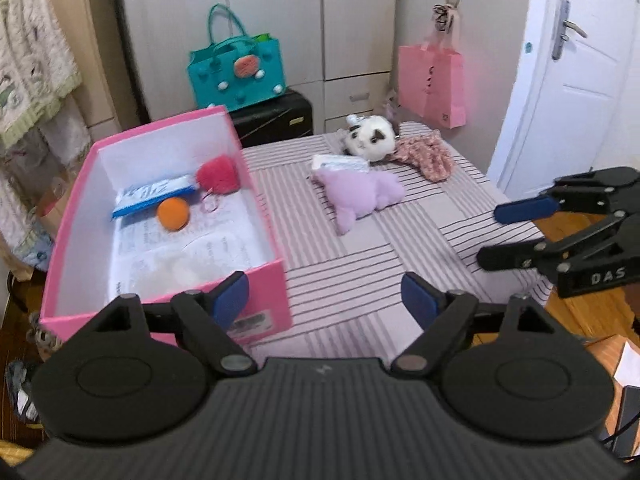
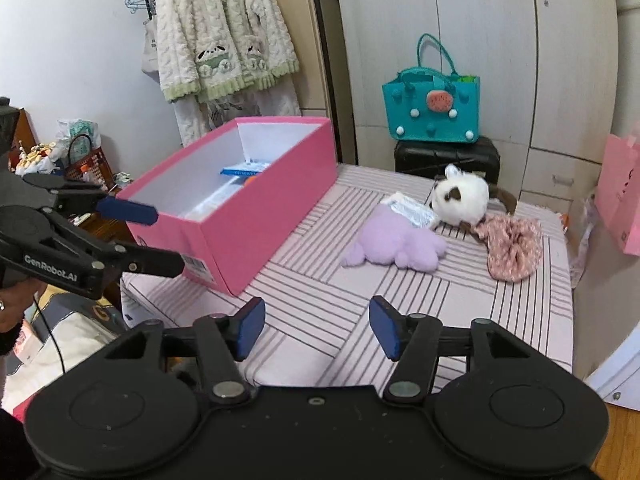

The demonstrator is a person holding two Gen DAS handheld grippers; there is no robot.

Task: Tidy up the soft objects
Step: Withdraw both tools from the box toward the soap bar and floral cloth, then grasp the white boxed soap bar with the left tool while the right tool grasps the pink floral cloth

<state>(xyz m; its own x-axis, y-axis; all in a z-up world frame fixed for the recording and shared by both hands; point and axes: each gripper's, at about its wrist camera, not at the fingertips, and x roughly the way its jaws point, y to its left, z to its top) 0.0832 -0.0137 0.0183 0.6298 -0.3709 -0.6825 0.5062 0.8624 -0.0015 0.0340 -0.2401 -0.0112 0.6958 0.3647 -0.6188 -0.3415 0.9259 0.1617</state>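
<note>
A pink box [image 1: 264,272] [image 2: 256,236] stands on the striped table [image 1: 360,280] [image 2: 340,300]. Inside lie a pink pompom [image 1: 218,174], an orange ball [image 1: 173,214] and a blue-white packet [image 1: 154,196]. On the table lie a purple plush [image 1: 360,196] [image 2: 394,242], a white packet [image 1: 340,164] [image 2: 412,210], a white plush cat [image 1: 370,140] [image 2: 460,196] and a floral cloth [image 1: 428,154] [image 2: 512,252]. My left gripper [image 1: 324,300] [image 2: 162,236] is open and empty near the box's front corner. My right gripper [image 2: 318,328] [image 1: 490,236] is open and empty over the table's near right.
A teal bag [image 1: 238,72] [image 2: 432,108] sits on a black case [image 1: 276,118] [image 2: 448,156] behind the table. A pink paper bag [image 1: 434,80] hangs on the cupboard. A door [image 1: 580,80] is at the right. A fluffy robe [image 2: 224,40] hangs at the left.
</note>
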